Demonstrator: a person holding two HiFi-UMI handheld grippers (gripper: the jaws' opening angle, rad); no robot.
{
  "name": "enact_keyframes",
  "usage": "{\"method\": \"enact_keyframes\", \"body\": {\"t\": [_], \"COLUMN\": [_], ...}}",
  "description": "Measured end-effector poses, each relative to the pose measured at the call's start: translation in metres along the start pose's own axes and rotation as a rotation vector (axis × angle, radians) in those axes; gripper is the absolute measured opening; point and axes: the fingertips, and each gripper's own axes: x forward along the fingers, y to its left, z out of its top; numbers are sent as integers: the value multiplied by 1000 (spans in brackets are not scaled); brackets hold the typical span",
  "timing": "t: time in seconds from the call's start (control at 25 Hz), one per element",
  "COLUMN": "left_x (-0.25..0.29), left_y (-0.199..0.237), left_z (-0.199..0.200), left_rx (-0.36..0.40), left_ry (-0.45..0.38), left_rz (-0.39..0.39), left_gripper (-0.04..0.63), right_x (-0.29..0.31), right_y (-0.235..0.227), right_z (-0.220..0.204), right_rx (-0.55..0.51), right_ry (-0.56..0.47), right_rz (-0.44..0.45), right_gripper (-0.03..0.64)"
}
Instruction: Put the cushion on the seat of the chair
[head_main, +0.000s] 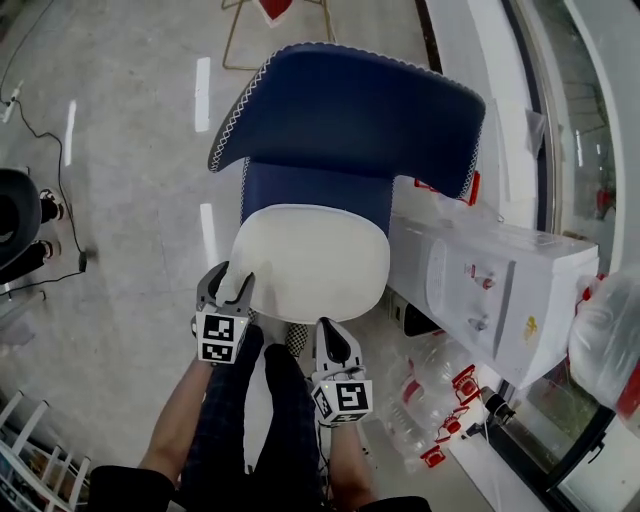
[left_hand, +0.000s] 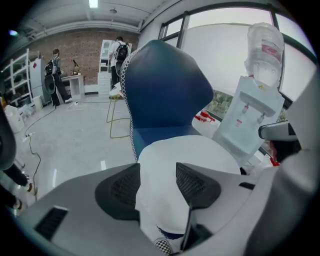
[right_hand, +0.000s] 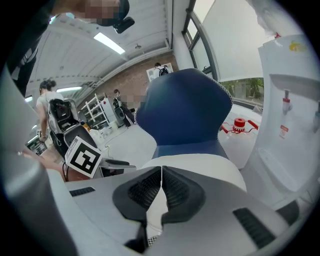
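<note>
The cushion (head_main: 312, 262) lies on the chair (head_main: 350, 120) seat.

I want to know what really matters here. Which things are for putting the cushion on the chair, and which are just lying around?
For the job: the cushion, the chair, the left gripper, the right gripper.

Just lying about: the water dispenser, the water bottles on the floor, the plastic bag.
</note>
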Motion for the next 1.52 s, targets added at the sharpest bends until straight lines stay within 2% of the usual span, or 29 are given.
{"method": "enact_keyframes", "body": {"t": [0.2,0.52,1.16,1.4,1.52], "left_x": [-30,-97,-220,-269,-296], "left_y": [-18,-52,-127,-148,-158], "left_z": [33,88,168,197,211], "left_rx": [44,61,130,159,149], "left_ry": [-39,-129,-215,-266,-309], "left_rz": [-21,-16,-83,-100,-92], "left_gripper": [212,212,198,174,128], "right_x": [-23,-73,-180,-218,-238], "right_y": [4,12,28,34,37], "right_z": [28,74,153,181,198], "right_rx": [-14,-40,-75,-82,-101], "right_ry": [-36,-95,-207,-242,-263], "right_rz": [-2,0,-3,-15,-25], "right_gripper": [29,29,29,29,29]}}
